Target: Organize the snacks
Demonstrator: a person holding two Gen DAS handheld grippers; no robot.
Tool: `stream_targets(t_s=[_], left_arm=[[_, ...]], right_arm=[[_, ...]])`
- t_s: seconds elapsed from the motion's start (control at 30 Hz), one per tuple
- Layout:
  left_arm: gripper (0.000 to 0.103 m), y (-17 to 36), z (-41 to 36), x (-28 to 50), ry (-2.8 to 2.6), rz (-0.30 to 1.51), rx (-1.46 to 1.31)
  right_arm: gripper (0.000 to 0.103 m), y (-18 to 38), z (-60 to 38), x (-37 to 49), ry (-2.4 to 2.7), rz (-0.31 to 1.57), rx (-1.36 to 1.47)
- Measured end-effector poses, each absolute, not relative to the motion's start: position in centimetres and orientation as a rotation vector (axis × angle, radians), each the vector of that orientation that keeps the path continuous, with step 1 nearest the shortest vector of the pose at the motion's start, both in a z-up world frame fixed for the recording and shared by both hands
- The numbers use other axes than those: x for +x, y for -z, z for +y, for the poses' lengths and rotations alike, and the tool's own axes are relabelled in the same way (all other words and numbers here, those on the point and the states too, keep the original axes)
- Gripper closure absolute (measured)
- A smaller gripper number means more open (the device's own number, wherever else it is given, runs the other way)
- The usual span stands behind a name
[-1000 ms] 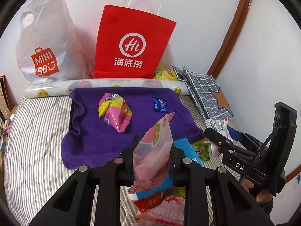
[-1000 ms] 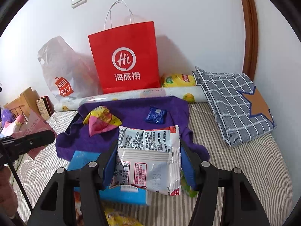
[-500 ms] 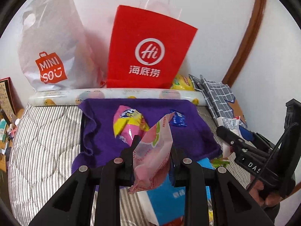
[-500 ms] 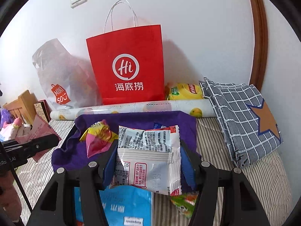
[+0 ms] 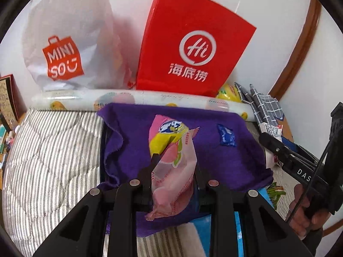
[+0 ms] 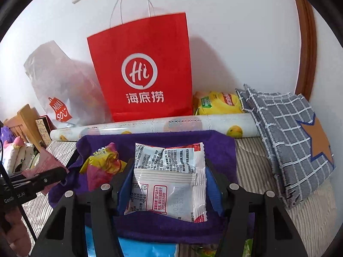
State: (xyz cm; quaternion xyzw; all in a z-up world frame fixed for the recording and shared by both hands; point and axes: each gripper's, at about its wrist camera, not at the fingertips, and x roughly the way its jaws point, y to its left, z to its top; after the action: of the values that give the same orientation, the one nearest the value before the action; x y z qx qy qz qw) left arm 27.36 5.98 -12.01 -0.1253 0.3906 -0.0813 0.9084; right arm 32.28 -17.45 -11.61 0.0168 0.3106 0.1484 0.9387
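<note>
The left gripper (image 5: pixel 174 168) has its jaws clamped on a pale pink plastic snack packet (image 5: pixel 171 184), held upright over the near part of a purple fleece cloth (image 5: pixel 231 167) spread on a striped mattress (image 5: pixel 53 150). The right gripper (image 6: pixel 168 178) pinches a flat white foil snack packet printed with small text (image 6: pixel 169 184) between its blue pads, over the same cloth. On the cloth lie a pink-and-yellow crinkled snack bag (image 5: pixel 167 132) and a small blue wrapped sweet (image 5: pixel 226 138). Behind stand a red paper carrier bag (image 6: pixel 141 68) and a translucent white plastic bag (image 5: pixel 68 42).
</note>
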Motion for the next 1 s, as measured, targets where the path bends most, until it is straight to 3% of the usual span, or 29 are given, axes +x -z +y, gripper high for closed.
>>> stream_targets(t_s=[1.0], left_arm=[[0.077, 15.7, 5.8, 28.7, 0.126, 0.914, -0.242]], right_arm=[[0.043, 14.7, -18.6, 33.5, -0.306, 0.738, 0.035]])
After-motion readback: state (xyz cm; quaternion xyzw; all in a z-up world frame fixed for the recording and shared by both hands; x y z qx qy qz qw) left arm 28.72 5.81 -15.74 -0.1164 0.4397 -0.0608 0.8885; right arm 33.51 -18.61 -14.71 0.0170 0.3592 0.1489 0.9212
